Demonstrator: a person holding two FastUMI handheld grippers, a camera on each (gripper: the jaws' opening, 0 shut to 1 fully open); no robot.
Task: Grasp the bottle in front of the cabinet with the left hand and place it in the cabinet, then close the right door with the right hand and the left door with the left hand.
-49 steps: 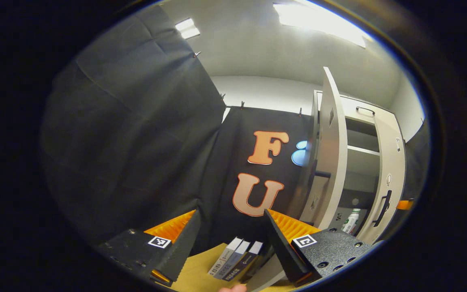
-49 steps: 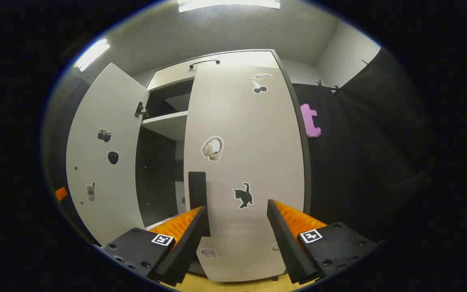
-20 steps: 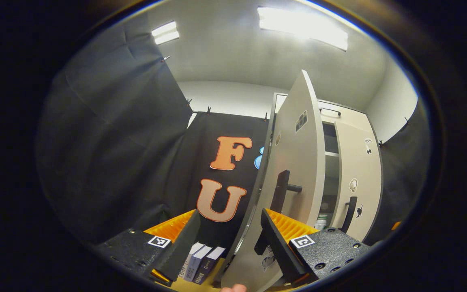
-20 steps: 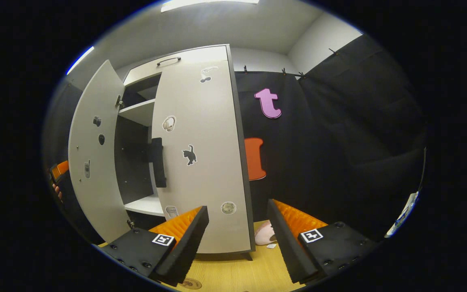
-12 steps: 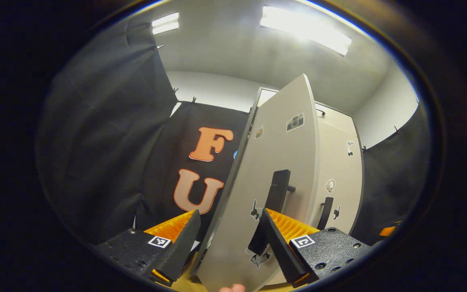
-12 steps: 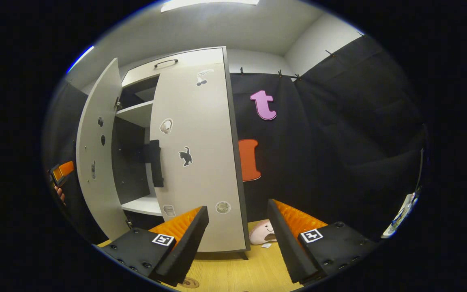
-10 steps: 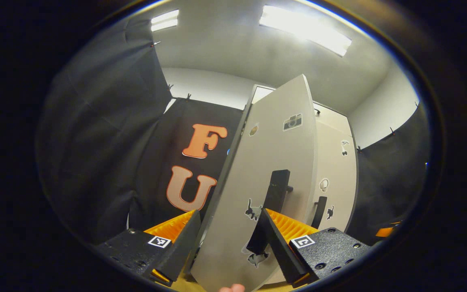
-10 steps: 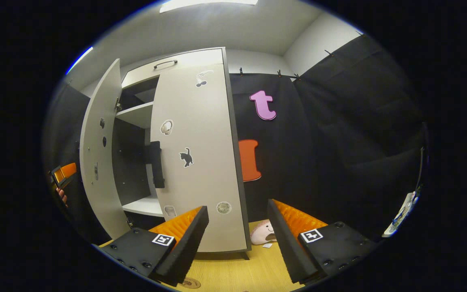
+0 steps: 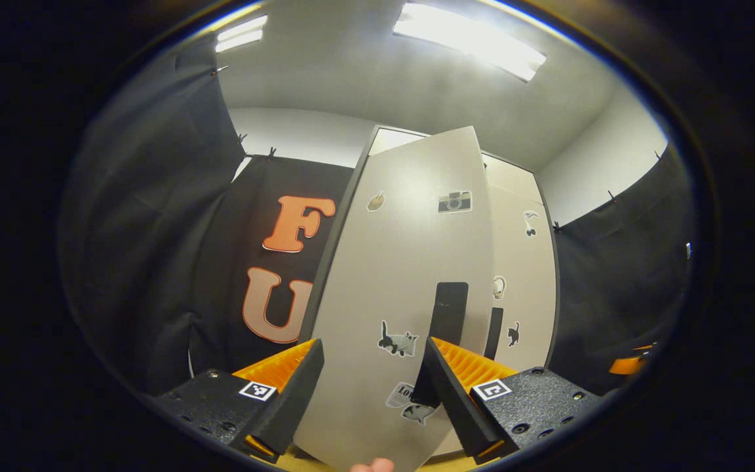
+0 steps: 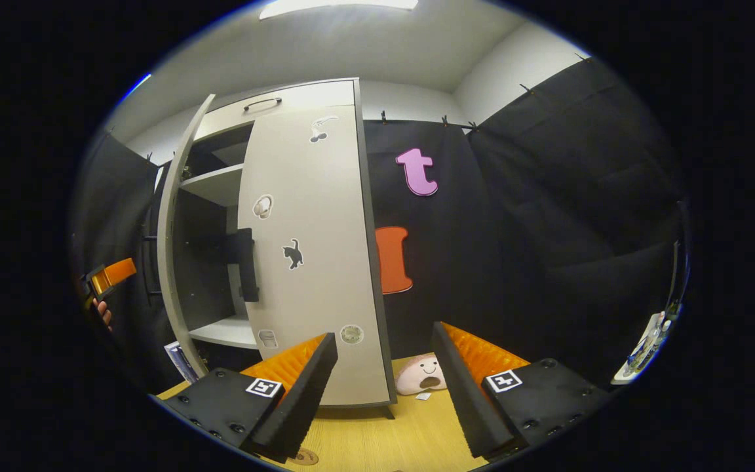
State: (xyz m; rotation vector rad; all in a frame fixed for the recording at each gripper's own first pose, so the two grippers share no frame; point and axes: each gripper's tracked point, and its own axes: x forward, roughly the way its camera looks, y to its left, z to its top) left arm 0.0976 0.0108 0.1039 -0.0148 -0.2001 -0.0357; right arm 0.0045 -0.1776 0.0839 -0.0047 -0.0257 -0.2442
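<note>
- Closing the left door [image 9: 410, 262] is the job now; it is partly open.
- Push flat and slow with the left gripper [image 9: 371, 387], fingers apart, holding nothing.
- Right gripper [image 10: 384, 387] is apart too; the bottle is hidden.

Bright ceiling lights [image 9: 469, 42], fisheye-warped edges

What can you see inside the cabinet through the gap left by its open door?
In the right gripper view, the cabinet shows an upper shelf, a lower shelf and dark interior between the left door and right door. The doors cover the rest.
</note>
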